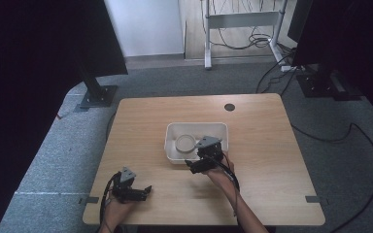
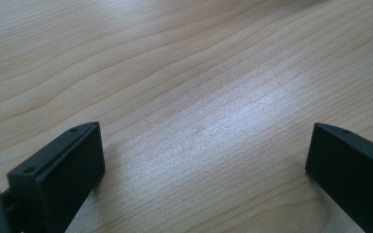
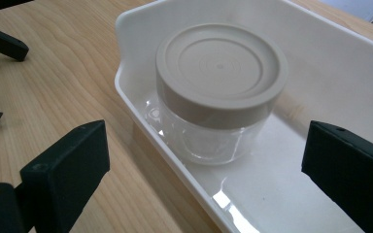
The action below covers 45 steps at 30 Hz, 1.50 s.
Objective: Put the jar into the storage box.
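A clear jar with a beige screw lid [image 1: 185, 142] [image 3: 222, 68] stands upright in the left part of a white tray [image 1: 222, 128] [image 3: 330, 63] at the table's middle. My right gripper [image 1: 197, 164] [image 3: 204, 174] hovers at the tray's near edge, open, its jaws spread wider than the jar and short of it, with nothing between them. My left gripper [image 1: 144, 192] [image 2: 204, 165] rests low near the table's front left, open over bare wood. Its black fingertips [image 3: 2, 44] show at the upper left of the right gripper view.
The wooden table [image 1: 272, 160] has a round cable hole [image 1: 229, 107] at the back. Black stands [image 1: 97, 94] and cables [image 1: 359, 131] lie on the grey carpet around it. A white desk frame [image 1: 240, 22] stands behind.
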{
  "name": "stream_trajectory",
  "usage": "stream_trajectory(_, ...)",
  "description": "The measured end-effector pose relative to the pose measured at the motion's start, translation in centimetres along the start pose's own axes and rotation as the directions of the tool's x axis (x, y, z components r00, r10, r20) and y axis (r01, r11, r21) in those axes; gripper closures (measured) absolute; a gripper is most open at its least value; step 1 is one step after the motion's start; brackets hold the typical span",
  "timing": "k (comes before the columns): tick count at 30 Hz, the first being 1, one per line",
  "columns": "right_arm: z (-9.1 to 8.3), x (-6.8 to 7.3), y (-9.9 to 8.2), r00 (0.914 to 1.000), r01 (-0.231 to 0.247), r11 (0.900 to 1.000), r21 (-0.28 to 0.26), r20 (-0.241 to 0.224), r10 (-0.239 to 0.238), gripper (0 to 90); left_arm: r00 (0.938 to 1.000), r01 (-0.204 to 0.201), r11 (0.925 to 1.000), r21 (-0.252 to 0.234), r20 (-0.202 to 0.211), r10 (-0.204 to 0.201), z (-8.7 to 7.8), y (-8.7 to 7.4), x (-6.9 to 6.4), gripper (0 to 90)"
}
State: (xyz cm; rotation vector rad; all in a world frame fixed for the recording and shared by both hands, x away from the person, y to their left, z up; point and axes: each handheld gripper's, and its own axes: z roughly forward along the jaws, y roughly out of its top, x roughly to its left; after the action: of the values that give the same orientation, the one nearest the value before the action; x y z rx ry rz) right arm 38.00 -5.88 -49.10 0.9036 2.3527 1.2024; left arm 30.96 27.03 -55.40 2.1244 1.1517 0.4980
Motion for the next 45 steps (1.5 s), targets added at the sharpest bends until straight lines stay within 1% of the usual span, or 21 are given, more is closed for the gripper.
stream_trajectory(4, -0.7, -0.2, -0.4, 1.0000, 0.004, 1.0000, -0.004, 0.005, -0.004, 2.9, 1.0000, -0.001, 1.0000, 0.000, 0.000, 0.001, 0.0, 0.0, 0.0, 0.4)
stream_trajectory(13, -1.8, -0.6, -1.1, 1.0000, -0.004, 0.9999, -0.012, 0.006, 0.004, 2.9, 1.0000, 0.000, 1.0000, 0.001, 0.000, 0.000, 0.0, 0.0, 0.0, 0.4)
stream_trajectory(22, -2.4, -0.7, -1.7, 1.0000, 0.009, 0.9999, -0.012, -0.001, -0.009, 3.8, 1.0000, 0.002, 1.0000, -0.001, 0.000, -0.002, 0.0, 0.0, 0.0, 0.4)
stream_trajectory(39, -3.8, -1.1, -2.8, 1.0000, 0.003, 0.9998, -0.019, 0.006, -0.003, 3.7, 1.0000, 0.002, 1.0000, 0.000, 0.000, -0.002, 0.0, 0.0, 0.0, 0.4)
stream_trajectory(45, -4.5, -1.2, -3.4, 0.9999, -0.006, 0.9998, -0.018, 0.012, 0.006, 3.5, 1.0000, 0.001, 1.0000, 0.000, 0.000, -0.001, 0.0, 0.0, 0.0, 0.4)
